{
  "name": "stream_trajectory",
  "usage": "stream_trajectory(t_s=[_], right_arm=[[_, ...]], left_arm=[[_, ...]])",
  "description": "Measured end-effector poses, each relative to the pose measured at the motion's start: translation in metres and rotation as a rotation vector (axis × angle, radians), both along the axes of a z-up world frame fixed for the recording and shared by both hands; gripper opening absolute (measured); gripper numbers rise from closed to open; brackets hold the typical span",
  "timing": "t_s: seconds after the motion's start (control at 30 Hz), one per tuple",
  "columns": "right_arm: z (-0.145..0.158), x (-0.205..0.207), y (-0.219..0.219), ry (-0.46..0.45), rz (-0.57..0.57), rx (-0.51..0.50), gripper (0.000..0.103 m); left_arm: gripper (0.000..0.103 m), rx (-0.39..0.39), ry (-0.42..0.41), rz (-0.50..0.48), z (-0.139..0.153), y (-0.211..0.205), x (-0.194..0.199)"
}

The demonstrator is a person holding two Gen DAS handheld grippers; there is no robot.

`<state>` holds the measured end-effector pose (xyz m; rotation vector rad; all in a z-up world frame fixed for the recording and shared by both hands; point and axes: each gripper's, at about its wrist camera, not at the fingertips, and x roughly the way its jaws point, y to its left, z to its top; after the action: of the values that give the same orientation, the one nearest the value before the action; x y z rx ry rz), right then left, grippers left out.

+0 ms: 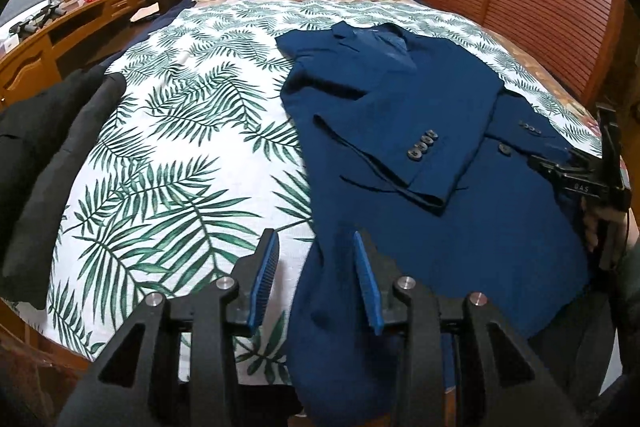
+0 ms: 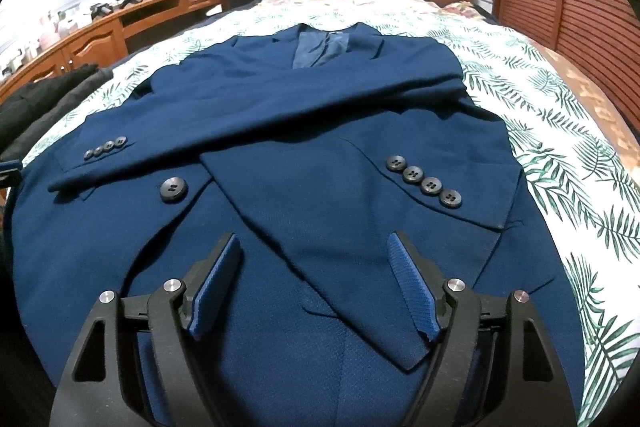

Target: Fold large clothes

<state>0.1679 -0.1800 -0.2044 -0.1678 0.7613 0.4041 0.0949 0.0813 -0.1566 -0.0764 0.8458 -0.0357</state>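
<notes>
Navy blue woven suit jacket (image 2: 320, 131) flat on leaf-print bed (image 1: 172, 131), sleeves crossed inward; bottom fold left. Left gripper (image 1: 316, 279) fingers released at hem corner; right gripper (image 2: 316, 283) opening, empty

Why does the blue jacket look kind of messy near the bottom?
The blue jacket lies flat with both sleeves crossed over its front, which is tidy. Its near corner droops past the edge of the bed, beside the left gripper. Nothing looks torn or spilled.
</notes>
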Motion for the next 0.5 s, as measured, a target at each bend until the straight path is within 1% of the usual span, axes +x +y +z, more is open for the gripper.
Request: stream_trajectory(t_s=[0.07,0.2,0.33,0.5], right_arm=[[0.003,-0.002,0.000,0.013,0.002,-0.007,0.078],[0.020,-0.018,-0.011,-0.001,0.005,-0.011,0.078],[0.036,-0.034,-0.039,-0.013,-0.039,-0.032,0.078],[0.045,-0.049,-0.086,-0.008,-0.147,-0.074,0.078]], left_arm=[[0.037,0.004,-0.005,-0.005,0.001,-0.003,0.001],[0.037,0.022,-0.023,-0.023,0.004,-0.007,0.002],[0.037,0.025,-0.033,-0.029,0.006,-0.008,0.004],[0.037,0.030,-0.038,-0.036,0.002,-0.012,0.005]])
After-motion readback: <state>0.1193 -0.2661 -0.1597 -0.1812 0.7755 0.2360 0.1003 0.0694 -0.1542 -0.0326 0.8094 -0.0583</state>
